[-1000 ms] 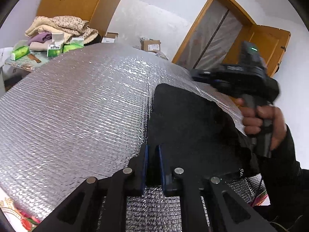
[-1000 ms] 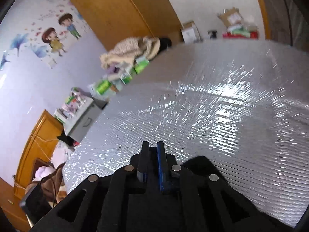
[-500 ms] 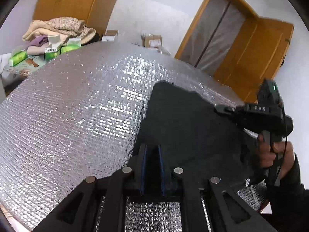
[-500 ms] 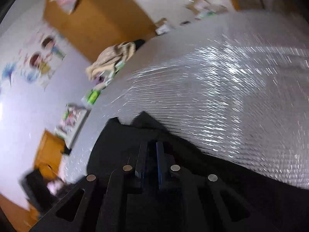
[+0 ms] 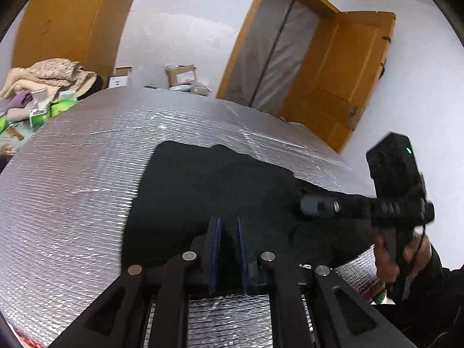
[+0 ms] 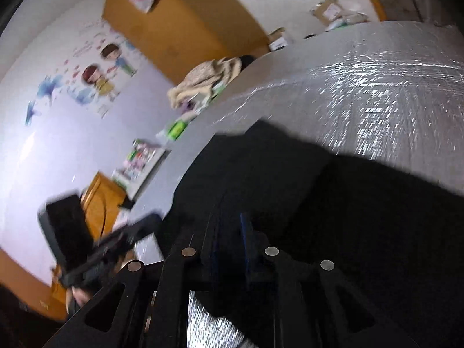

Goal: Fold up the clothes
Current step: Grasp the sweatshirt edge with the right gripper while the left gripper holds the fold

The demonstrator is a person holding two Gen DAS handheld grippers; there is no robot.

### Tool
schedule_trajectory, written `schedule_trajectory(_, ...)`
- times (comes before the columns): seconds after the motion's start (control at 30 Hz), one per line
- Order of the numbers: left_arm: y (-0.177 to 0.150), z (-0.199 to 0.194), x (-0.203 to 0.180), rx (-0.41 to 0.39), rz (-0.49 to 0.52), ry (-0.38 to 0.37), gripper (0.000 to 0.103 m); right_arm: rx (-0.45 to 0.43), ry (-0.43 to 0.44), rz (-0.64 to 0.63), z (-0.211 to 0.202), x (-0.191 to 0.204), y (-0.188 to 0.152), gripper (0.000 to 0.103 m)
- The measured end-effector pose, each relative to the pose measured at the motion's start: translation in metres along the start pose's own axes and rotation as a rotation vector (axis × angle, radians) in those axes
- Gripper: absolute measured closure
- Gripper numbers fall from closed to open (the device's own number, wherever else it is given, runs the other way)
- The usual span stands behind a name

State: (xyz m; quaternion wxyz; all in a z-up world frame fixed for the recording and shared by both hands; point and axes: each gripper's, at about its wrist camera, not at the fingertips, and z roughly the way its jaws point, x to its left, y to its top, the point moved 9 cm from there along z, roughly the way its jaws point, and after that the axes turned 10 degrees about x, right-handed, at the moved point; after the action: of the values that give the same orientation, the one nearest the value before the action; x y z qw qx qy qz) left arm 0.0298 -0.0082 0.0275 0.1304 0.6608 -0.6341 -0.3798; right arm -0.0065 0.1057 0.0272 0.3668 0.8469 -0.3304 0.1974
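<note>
**Both grippers clamped on the dark garment at the near edge**

Where the silver foil-covered surface [image 5: 72,188] meets its near edge, the left gripper [image 5: 227,223] has its blue-padded fingers pinched on the hem of the black garment [image 5: 203,185]. The right gripper [image 5: 307,206] bites the same cloth just to its right; its own blurred view also shows cloth between its fingers. The garment lies spread on the foil. Beyond stand a clothes pile [image 5: 49,75] and wooden door [image 5: 348,81].
</note>
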Motion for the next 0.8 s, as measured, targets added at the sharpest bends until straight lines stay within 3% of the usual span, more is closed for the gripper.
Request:
schedule_trajectory(0.17, -0.009, 0.015, -0.015, 0.05, 0.023, -0.033, 0.092, -0.014, -0.142, -0.185, 0.007, 0.011, -0.028, 0.085)
schedule_trajectory(0.37, -0.033, 0.028, -0.032, 0.114, 0.043, -0.074, 0.092, -0.012, -0.145, -0.192, 0.009, 0.009, -0.033, 0.085)
schedule_trajectory(0.53, -0.042, 0.031, -0.027, 0.106, 0.02, -0.072, 0.089, -0.012, -0.074, -0.059, -0.002, -0.003, -0.027, 0.095)
schedule_trajectory(0.8, -0.03, 0.021, -0.025, 0.097, 0.054, -0.035, 0.09, -0.088, -0.13, 0.052, -0.017, -0.025, 0.009, 0.094)
